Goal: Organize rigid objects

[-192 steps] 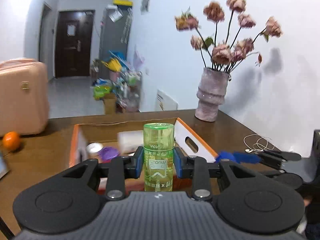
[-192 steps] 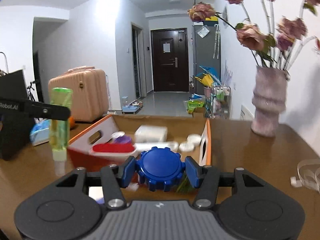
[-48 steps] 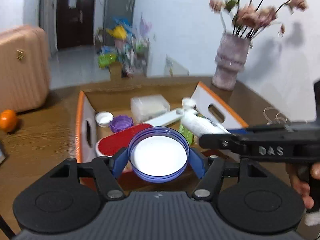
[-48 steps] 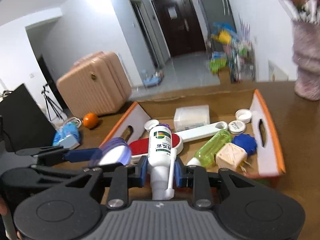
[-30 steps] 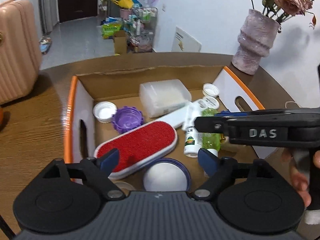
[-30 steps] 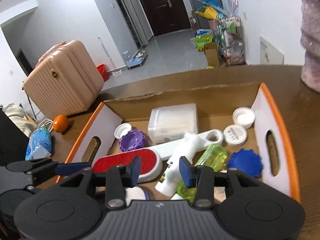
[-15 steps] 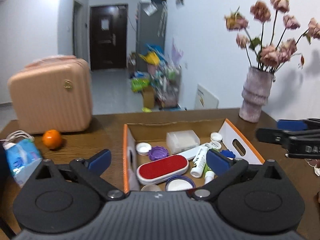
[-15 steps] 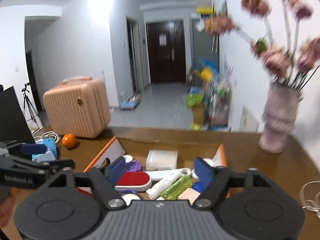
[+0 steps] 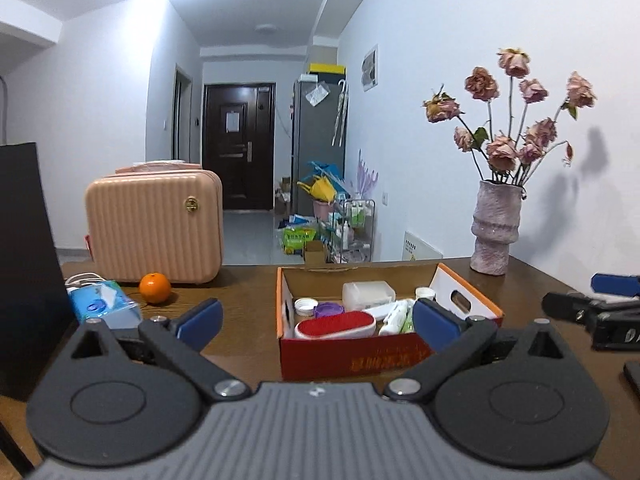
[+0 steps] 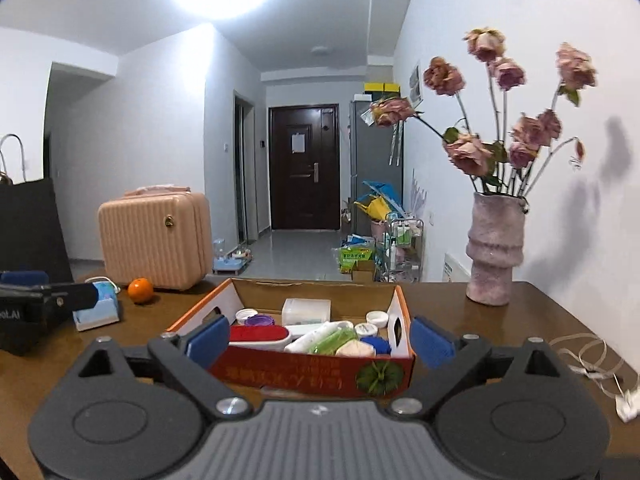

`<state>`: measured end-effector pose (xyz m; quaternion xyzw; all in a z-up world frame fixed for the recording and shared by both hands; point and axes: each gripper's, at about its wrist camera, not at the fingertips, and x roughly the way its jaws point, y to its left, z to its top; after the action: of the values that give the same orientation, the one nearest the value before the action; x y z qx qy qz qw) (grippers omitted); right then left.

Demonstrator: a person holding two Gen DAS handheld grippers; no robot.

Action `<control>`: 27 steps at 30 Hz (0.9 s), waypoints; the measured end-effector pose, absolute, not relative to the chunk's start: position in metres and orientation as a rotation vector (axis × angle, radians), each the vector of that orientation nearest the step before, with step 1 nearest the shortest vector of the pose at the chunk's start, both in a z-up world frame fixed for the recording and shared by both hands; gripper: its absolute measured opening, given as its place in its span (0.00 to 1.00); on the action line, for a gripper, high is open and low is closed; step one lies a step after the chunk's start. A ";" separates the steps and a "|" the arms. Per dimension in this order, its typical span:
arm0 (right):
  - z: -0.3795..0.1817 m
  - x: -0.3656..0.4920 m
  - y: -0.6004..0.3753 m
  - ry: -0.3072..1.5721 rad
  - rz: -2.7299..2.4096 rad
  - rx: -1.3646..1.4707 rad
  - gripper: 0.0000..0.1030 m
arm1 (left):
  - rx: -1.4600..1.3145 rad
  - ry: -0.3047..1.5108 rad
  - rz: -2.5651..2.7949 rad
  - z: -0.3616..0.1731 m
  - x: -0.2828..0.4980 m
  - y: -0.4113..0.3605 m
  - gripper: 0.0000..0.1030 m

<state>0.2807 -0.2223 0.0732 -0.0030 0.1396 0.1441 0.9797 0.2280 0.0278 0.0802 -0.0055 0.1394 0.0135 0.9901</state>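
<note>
A cardboard box (image 9: 352, 360) (image 10: 312, 372) with orange-edged flaps sits on the wooden table. Inside lie a red brush (image 9: 335, 323) (image 10: 258, 335), a white bottle (image 9: 394, 317) (image 10: 316, 336), a green bottle (image 10: 334, 340), a purple lid (image 9: 329, 309), a blue lid (image 10: 375, 344), white caps (image 9: 305, 304) and a clear plastic case (image 9: 368, 293) (image 10: 306, 310). My left gripper (image 9: 316, 322) is pulled back from the box, open and empty. My right gripper (image 10: 320, 342) also hangs short of the box, its jaws still opening with nothing between them. Each gripper shows at the edge of the other's view.
A pink vase (image 9: 495, 232) (image 10: 496, 248) of dried roses stands at the back right. A pink suitcase (image 9: 156, 228), an orange (image 9: 155, 288) (image 10: 140, 290) and a blue tissue pack (image 9: 102, 304) lie left. A white cord (image 10: 592, 360) lies right.
Both grippers let go of the blue-rimmed lid and the white bottle into the box, opened wide, then pulled back and tilted up; the box now looks smaller and farther.
</note>
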 end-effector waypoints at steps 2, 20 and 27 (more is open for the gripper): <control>0.067 0.255 -0.225 0.273 0.279 -0.008 0.94 | 0.016 0.289 0.043 0.066 0.205 0.027 1.00; -0.003 0.025 -0.212 0.243 0.259 -0.002 0.99 | 0.041 0.303 0.092 -0.003 -0.001 0.017 1.00; -0.012 0.021 -0.202 0.286 0.310 0.046 0.99 | 0.050 0.280 0.090 0.000 -0.006 0.013 1.00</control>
<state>0.0206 -0.2017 -0.0116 0.0229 0.1420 0.1539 0.9776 -0.0056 0.0130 -0.0003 0.0251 0.1395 0.0447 0.9889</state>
